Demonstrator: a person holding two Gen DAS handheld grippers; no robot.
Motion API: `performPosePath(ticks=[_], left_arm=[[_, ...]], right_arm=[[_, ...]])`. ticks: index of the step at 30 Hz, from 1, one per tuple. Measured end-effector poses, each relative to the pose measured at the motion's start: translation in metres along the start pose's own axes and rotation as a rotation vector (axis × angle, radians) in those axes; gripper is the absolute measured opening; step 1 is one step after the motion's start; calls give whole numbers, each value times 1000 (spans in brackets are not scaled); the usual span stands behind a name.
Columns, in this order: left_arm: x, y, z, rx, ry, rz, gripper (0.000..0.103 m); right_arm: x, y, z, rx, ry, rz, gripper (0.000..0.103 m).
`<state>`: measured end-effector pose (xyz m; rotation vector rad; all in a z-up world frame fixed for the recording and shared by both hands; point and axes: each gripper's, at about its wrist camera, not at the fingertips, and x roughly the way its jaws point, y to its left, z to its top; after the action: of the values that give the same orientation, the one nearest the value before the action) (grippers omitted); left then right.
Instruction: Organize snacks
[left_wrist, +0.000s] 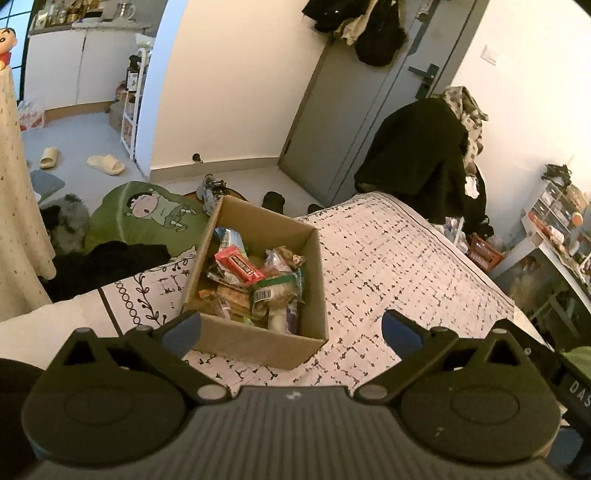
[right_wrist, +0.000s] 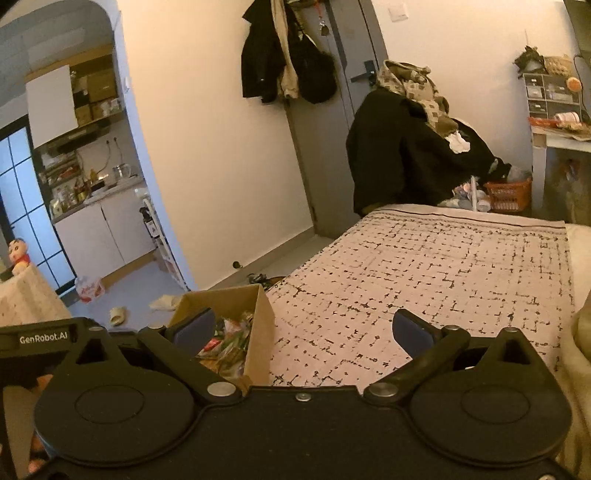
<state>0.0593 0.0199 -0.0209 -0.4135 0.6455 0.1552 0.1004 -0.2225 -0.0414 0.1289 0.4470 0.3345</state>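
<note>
An open cardboard box (left_wrist: 314, 280) sits on the patterned bed cover and holds several loose snack packets, with a red bar (left_wrist: 238, 265) and a green packet (left_wrist: 275, 291) on top. My left gripper (left_wrist: 291, 334) is open and empty, just in front of the box's near wall. In the right wrist view the same box (right_wrist: 260, 325) is at the lower left with packets (right_wrist: 229, 341) inside. My right gripper (right_wrist: 303, 332) is open and empty, over the bed cover just right of the box.
The bed cover (right_wrist: 443, 266) stretches to the right of the box. A chair piled with dark clothes (left_wrist: 417, 155) stands past the bed's end by the grey door (left_wrist: 343, 122). A green cartoon cushion (left_wrist: 147, 218) and slippers (left_wrist: 105, 164) lie on the floor to the left.
</note>
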Motion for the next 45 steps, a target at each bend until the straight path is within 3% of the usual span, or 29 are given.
performPosePath(ticks=[12, 20, 28, 45], left_arm=[[-22, 4, -7, 50, 2, -30, 103], [-35, 8, -14, 102, 12, -54, 103], [-52, 8, -20, 156, -16, -41, 103], [-61, 11, -23, 172, -22, 1, 103]], right_arm=[[-32, 0, -2, -54, 60, 66, 103], [-51, -20, 3, -55, 109, 46, 103], [-67, -7, 0, -232, 122, 36, 103], [-60, -22, 0, -139, 150, 57, 103]])
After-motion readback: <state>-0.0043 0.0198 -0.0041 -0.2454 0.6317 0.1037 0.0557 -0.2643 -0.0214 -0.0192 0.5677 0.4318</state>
